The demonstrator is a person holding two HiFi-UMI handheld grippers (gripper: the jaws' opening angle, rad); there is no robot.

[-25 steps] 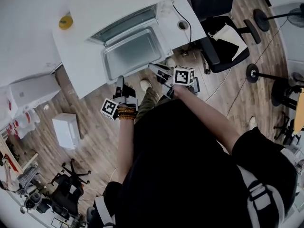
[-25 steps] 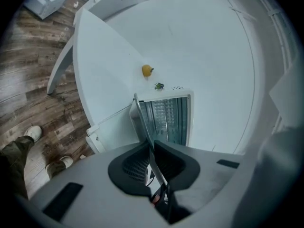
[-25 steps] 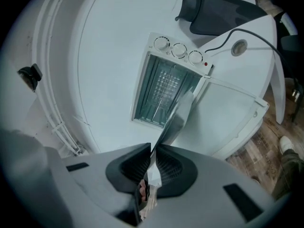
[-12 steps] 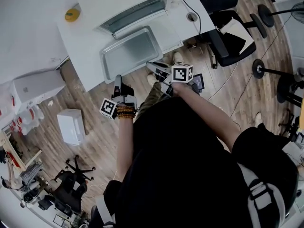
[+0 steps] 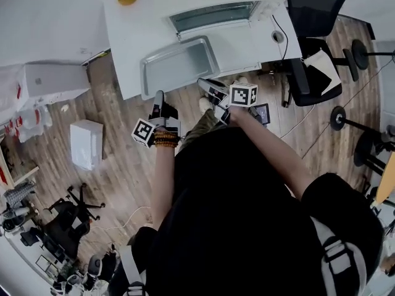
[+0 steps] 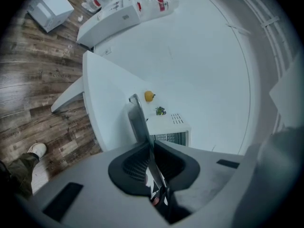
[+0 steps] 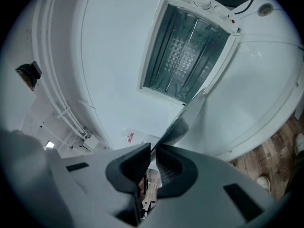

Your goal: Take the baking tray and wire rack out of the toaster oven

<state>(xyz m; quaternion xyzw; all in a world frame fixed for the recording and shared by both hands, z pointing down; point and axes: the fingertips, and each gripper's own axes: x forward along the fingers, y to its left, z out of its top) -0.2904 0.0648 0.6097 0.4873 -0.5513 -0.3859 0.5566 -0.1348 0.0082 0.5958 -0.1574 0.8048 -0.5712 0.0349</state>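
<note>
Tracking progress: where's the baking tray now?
Head view, top centre: the baking tray is just outside the toaster oven, over the white table, near rim clamped by left gripper and right gripper.

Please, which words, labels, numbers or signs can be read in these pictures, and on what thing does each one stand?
No text can be read.
Red print on the white packages: too small.
Red-marked sticker: blurred.
Marker cubes: square patterns only, no letters.

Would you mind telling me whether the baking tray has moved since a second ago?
Yes. In the head view the baking tray has drawn away from the toaster oven, toward the person and leftward.
</note>
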